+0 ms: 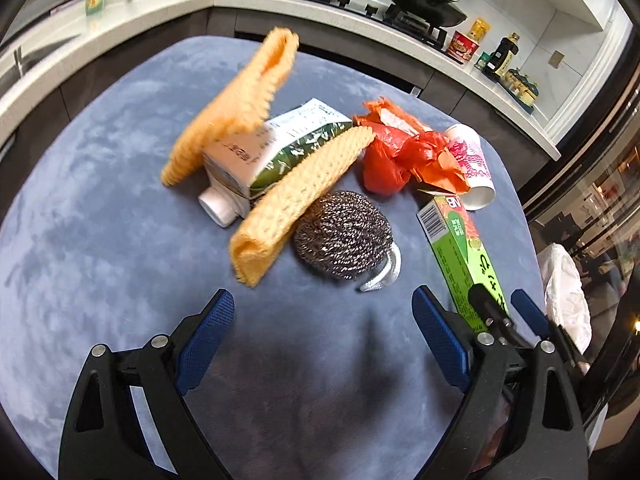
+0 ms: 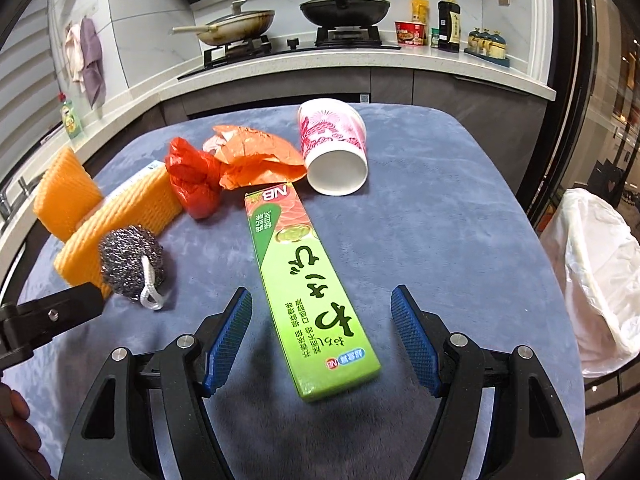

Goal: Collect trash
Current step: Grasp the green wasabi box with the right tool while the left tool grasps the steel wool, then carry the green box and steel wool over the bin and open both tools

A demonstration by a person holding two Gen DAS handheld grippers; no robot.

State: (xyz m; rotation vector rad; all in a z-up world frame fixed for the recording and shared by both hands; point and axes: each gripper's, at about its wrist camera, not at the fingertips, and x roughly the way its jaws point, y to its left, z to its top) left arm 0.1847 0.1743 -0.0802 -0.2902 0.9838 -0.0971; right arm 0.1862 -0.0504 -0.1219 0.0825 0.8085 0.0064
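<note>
Trash lies in a cluster on a blue-grey cloth-covered table [image 1: 100, 184]. There are two orange foam nets [image 1: 296, 200], a milk carton [image 1: 272, 152], a steel wool scourer [image 1: 344, 236], a crumpled red and orange plastic bag [image 1: 400, 156], a tipped pink paper cup [image 1: 472, 164] and a long green box [image 1: 460, 256]. My left gripper [image 1: 324, 300] hangs open just short of the scourer, with nothing between its fingers. My right gripper [image 2: 320, 298] is open, its pads on either side of the green box [image 2: 312, 280] without touching it. The cup [image 2: 336, 148] lies beyond the box.
A white-lined trash bin [image 2: 592, 272] stands off the table's right edge. Behind the table runs a kitchen counter [image 2: 400, 56] with a stove, pans and bottles. The left gripper's body [image 2: 52, 316] reaches in at the lower left of the right wrist view, beside the scourer [image 2: 132, 260].
</note>
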